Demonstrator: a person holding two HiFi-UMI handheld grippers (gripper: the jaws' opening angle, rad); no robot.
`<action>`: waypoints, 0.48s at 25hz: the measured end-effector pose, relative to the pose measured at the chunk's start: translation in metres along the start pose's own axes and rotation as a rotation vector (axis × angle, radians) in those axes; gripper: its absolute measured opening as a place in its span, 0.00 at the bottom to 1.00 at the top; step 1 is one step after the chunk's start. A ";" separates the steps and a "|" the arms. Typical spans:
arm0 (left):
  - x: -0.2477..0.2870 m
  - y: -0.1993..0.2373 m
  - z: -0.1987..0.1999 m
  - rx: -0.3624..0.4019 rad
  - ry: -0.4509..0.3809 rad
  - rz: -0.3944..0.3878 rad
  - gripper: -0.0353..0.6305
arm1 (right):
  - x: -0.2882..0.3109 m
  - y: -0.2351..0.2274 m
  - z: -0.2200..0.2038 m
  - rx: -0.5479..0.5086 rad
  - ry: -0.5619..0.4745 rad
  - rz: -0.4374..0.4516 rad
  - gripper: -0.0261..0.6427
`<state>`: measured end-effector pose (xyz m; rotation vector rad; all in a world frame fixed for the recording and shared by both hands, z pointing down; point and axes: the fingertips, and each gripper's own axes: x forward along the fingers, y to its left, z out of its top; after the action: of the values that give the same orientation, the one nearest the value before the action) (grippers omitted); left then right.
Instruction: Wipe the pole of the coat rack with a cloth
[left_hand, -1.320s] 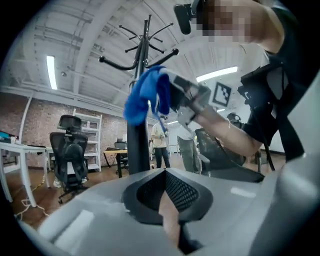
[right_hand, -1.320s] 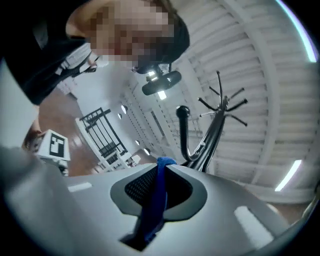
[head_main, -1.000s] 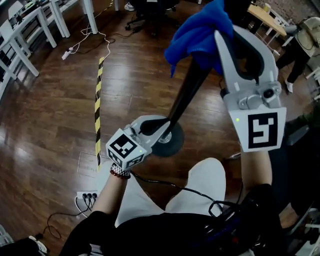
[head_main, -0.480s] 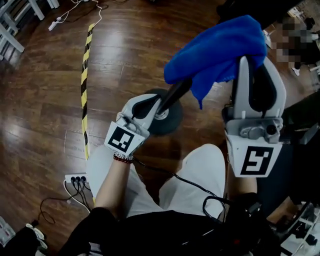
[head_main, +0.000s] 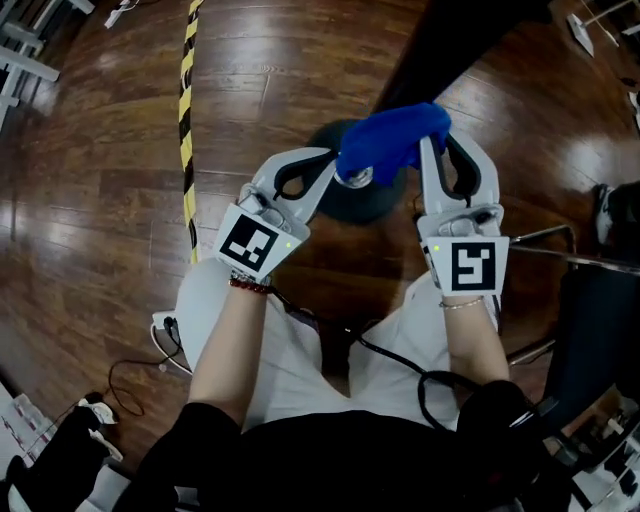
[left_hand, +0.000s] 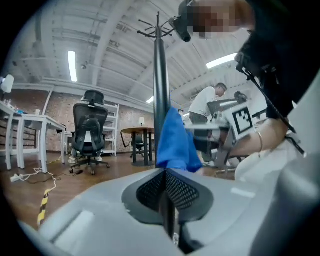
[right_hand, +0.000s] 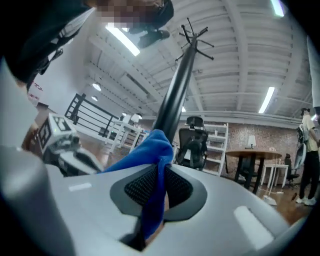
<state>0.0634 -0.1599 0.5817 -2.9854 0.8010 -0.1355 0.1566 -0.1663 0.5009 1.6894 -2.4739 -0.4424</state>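
The dark coat rack pole (head_main: 450, 40) runs down to its round base (head_main: 385, 200) on the wood floor. My right gripper (head_main: 435, 142) is shut on a blue cloth (head_main: 390, 140), which wraps the pole low down, just above the base. In the right gripper view the cloth (right_hand: 150, 150) is pinched between the jaws, with the pole (right_hand: 175, 95) rising behind it. My left gripper (head_main: 325, 165) is shut on the pole right beside the cloth. In the left gripper view the pole (left_hand: 161, 100) stands up from the jaws and the cloth (left_hand: 175, 142) hangs against it.
A yellow-black tape strip (head_main: 186, 120) crosses the floor at left. A power strip with cables (head_main: 165, 335) lies near my left leg. An office chair (left_hand: 90, 125), a round table (left_hand: 137, 132), white desks (left_hand: 25, 125) and a person (left_hand: 205, 107) stand around the room.
My right gripper has slid the blue cloth down the pole from high up to just above the base. My left gripper has kept its hold low on the pole.
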 end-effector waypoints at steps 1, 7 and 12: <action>0.001 -0.001 0.003 -0.011 -0.009 -0.004 0.06 | 0.001 0.003 -0.025 -0.012 0.052 0.008 0.10; 0.003 -0.015 -0.001 0.054 0.037 -0.057 0.06 | 0.015 0.019 -0.114 0.059 0.252 0.059 0.10; 0.005 -0.008 -0.002 0.008 0.023 -0.022 0.06 | 0.010 0.040 -0.188 0.085 0.493 0.110 0.10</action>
<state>0.0714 -0.1549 0.5848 -2.9912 0.7677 -0.1734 0.1647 -0.1948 0.6909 1.4587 -2.2240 0.0881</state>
